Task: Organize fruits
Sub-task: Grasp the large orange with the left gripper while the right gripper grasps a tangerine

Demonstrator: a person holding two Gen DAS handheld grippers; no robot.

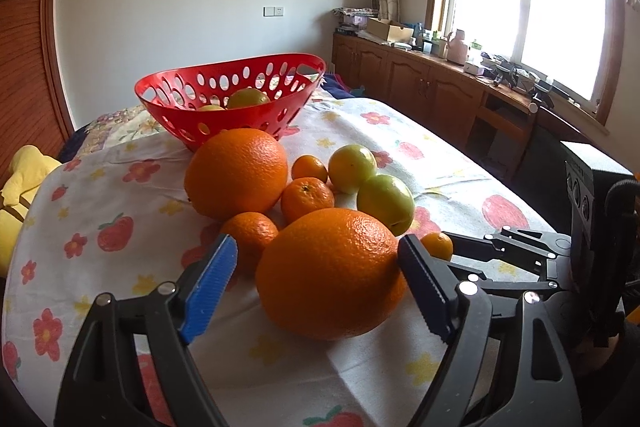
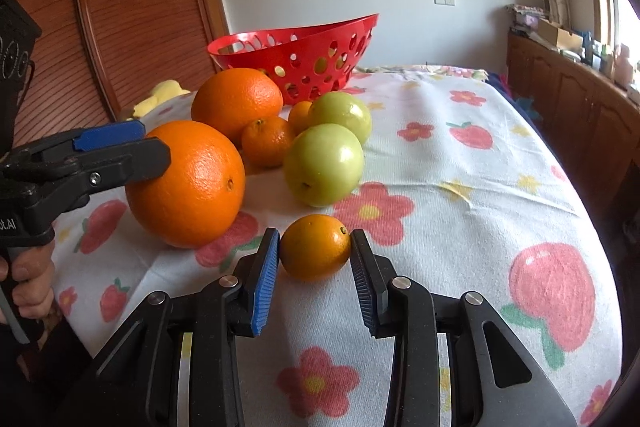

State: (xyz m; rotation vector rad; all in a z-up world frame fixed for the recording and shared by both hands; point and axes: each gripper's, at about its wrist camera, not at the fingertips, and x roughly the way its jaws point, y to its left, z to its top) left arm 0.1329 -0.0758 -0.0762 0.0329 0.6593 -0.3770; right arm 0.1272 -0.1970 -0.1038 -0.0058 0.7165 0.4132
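Note:
A large orange (image 1: 328,275) (image 2: 188,187) lies on the cloth between the fingers of my left gripper (image 1: 318,267) (image 2: 156,143), which is open: the blue pad (image 1: 208,287) stands clear of the peel. My right gripper (image 2: 315,239) (image 1: 456,247) is shut on a small orange (image 2: 316,247) (image 1: 438,245) that rests on the cloth. Behind them lie a second large orange (image 1: 236,173), three mandarins (image 1: 307,197) and two green fruits (image 1: 386,203) (image 2: 324,165). The red perforated basket (image 1: 280,67) (image 2: 340,27) stands at the back with fruit (image 1: 248,97) inside.
A flowered cloth (image 2: 460,155) covers the table, which drops off at the right edge. A yellow soft thing (image 1: 24,179) lies off the left side. Wooden cabinets (image 1: 420,83) run under the window. A person's hand (image 2: 28,283) grips the left handle.

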